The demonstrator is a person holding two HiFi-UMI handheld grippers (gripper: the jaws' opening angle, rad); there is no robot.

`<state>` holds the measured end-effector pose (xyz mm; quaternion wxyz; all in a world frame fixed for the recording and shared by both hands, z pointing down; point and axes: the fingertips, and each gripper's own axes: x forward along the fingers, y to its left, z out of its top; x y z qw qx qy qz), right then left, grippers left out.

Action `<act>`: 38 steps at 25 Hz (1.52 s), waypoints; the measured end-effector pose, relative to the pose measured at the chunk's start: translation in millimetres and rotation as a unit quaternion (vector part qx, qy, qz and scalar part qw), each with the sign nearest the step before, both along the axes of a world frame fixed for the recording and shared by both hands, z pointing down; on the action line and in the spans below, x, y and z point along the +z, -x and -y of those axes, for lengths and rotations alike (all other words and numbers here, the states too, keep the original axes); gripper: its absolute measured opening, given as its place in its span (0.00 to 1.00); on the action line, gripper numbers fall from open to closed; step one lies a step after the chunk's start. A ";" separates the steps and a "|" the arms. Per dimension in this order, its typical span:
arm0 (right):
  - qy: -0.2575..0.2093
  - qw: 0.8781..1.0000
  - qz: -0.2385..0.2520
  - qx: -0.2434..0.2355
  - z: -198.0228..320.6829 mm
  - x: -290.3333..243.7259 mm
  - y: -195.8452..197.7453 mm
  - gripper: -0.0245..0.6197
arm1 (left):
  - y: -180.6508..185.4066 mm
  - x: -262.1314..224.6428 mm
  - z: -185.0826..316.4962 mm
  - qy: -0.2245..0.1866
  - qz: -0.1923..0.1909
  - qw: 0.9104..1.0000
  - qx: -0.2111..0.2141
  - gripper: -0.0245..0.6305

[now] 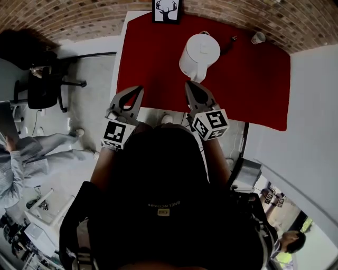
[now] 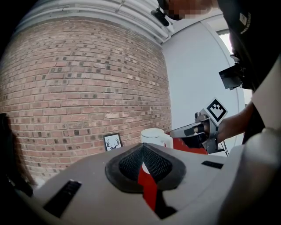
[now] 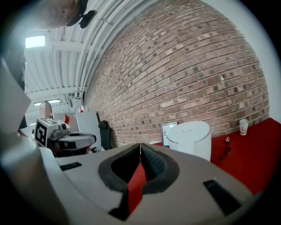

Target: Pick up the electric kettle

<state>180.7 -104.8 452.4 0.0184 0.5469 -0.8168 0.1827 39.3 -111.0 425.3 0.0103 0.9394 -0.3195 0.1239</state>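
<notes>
While the white electric kettle (image 1: 199, 55) is standing on the red tablecloth (image 1: 153, 63) just ahead of the right gripper (image 1: 190, 86), both grippers are hovering empty with jaws pressed together, the left gripper (image 1: 139, 92) pointing past the kettle's left side toward a framed deer picture (image 1: 167, 10).

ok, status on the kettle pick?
Left gripper shut, empty. Right gripper shut, empty. Electric kettle upright on red table, untouched. Nothing between grippers and kettle.
</notes>
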 end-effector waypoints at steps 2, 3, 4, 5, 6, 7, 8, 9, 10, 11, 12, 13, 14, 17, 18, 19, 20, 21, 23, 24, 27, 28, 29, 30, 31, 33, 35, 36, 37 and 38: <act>-0.001 1.000 -0.001 0.008 1.3 -2.2 -4.9 0.05 | -1.0 -0.3 0.7 0.001 -0.001 1.000 0.003 0.05; -0.002 1.000 -0.001 0.013 2.1 -3.6 -7.4 0.05 | -1.0 -0.1 1.5 0.002 -0.001 1.000 0.005 0.05; -0.003 1.000 -0.001 0.018 2.9 -5.0 -10.4 0.05 | -0.7 0.2 2.3 0.003 -0.001 1.000 0.005 0.05; -0.004 1.000 0.000 0.025 3.7 -6.2 -13.8 0.05 | -0.2 0.4 3.3 0.004 -0.002 1.000 0.006 0.05; -0.005 0.999 0.002 0.032 4.7 -7.3 -17.6 0.05 | 0.4 0.6 4.7 0.005 -0.002 1.000 0.006 0.05; -0.005 0.999 0.003 0.040 5.6 -8.3 -21.4 0.05 | 0.9 0.9 6.5 0.006 -0.003 1.000 0.007 0.05; -0.006 0.999 0.004 0.047 6.5 -9.1 -25.1 0.05 | 1.1 1.3 8.3 0.007 -0.004 1.000 0.009 0.05; -0.006 0.999 0.004 0.054 7.3 -9.6 -28.6 0.05 | 1.0 1.7 10.0 0.007 -0.004 1.000 0.012 0.05; -0.007 0.998 0.003 0.059 8.0 -9.9 -31.8 0.05 | 0.4 2.3 11.3 0.009 -0.005 1.000 0.016 0.05; -0.007 0.998 0.000 0.065 8.7 -10.0 -34.7 0.05 | -0.6 3.0 12.5 0.010 -0.006 1.000 0.021 0.05; -0.008 0.998 -0.002 0.070 9.6 -10.0 -37.3 0.05 | -2.0 3.9 14.0 0.010 -0.006 1.000 0.027 0.05; -0.009 0.997 -0.004 0.075 10.8 -10.1 -39.7 0.05 | -3.5 4.7 16.1 0.010 -0.005 0.999 0.035 0.05; -0.009 0.997 -0.006 0.081 12.0 -10.5 -41.8 0.05 | -4.9 5.2 18.5 0.009 -0.004 0.999 0.041 0.05; -0.006 0.996 -0.008 0.093 14.5 -9.4 -48.5 0.05 | -9.1 4.9 25.9 0.009 -0.005 0.998 0.055 0.05; -0.004 0.995 -0.009 0.098 14.9 -8.3 -51.6 0.05 | -10.9 5.0 27.9 0.008 -0.005 0.998 0.060 0.05; -0.004 0.995 -0.010 0.103 15.0 -7.4 -54.9 0.05 | -12.5 5.4 29.7 0.007 -0.003 0.998 0.065 0.05; -0.003 0.994 -0.011 0.108 15.0 -6.8 -58.3 0.05 | -14.1 6.0 31.5 0.006 -0.001 0.998 0.070 0.05; -0.004 0.993 -0.011 0.114 14.9 -6.5 -61.4 0.05 | -15.6 6.1 33.5 0.005 0.000 0.997 0.074 0.05; -0.004 0.992 -0.012 0.123 14.3 -5.4 -67.3 0.05 | -18.7 5.3 37.6 0.003 0.001 0.997 0.079 0.05; -0.003 0.992 -0.012 0.127 13.8 -4.1 -70.3 0.05 | -20.3 5.0 39.4 0.002 0.000 0.997 0.080 0.05; 0.004 0.990 -0.015 0.139 12.2 2.6 -79.8 0.05 | -26.0 5.3 44.6 0.003 0.000 0.996 0.086 0.05; 0.009 0.990 -0.014 0.141 11.3 5.5 -82.1 0.07 | -27.6 5.7 45.8 0.004 0.000 0.996 0.088 0.05; 0.014 0.990 -0.012 0.141 10.3 8.9 -83.7 0.10 | -28.9 6.0 46.8 0.004 0.000 0.996 0.090 0.05; 0.020 0.990 -0.009 0.139 9.3 12.6 -84.9 0.13 | -30.2 6.2 47.7 0.003 0.000 0.996 0.092 0.05; 0.025 0.990 -0.006 0.137 8.5 16.3 -86.3 0.17 | -31.4 6.6 48.6 0.003 0.000 0.996 0.093 0.05; 0.031 0.990 -0.003 0.135 6.8 23.1 -89.2 0.19 | -33.6 8.0 49.3 0.010 0.001 0.996 0.093 0.05; 0.035 0.991 0.000 0.131 5.3 29.4 -91.3 0.20 | -34.7 10.3 49.0 0.019 0.004 0.996 0.092 0.05; 0.038 0.991 0.002 0.127 4.9 32.8 -92.0 0.21 | -34.9 11.6 48.6 0.021 0.006 0.996 0.092 0.05; 0.041 0.992 0.004 0.123 4.7 36.3 -92.4 0.23 | -35.0 12.9 48.1 0.021 0.009 0.995 0.092 0.05; 0.044 0.992 0.005 0.117 4.5 40.0 -92.4 0.25 | -34.6 14.1 47.4 0.021 0.011 0.995 0.092 0.05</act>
